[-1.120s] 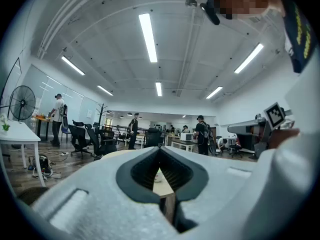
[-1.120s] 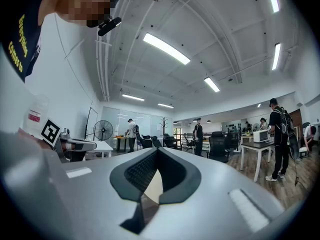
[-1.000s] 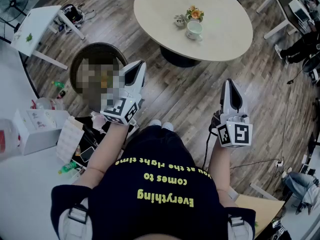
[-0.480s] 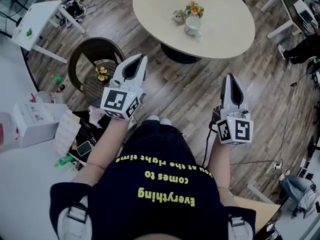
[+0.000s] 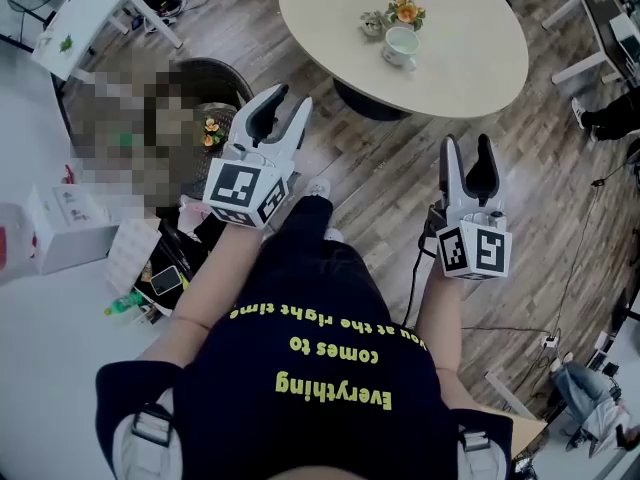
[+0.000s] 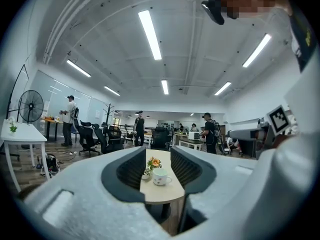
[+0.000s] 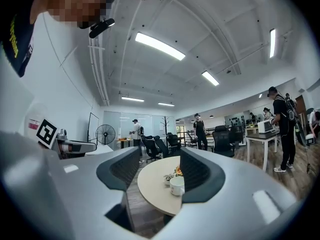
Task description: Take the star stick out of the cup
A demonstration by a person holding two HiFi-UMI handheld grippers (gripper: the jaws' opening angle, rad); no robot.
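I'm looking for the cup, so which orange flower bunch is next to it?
The bunch on the oval table, right beside the white cup. The other orange bunch lies on the dark round chair, off the table.

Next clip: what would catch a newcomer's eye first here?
The white left gripper and right gripper, held out over the wood floor, have just been opening their jaws, with nothing between them. Ahead stands an oval table bearing a white cup beside a small flower posy.
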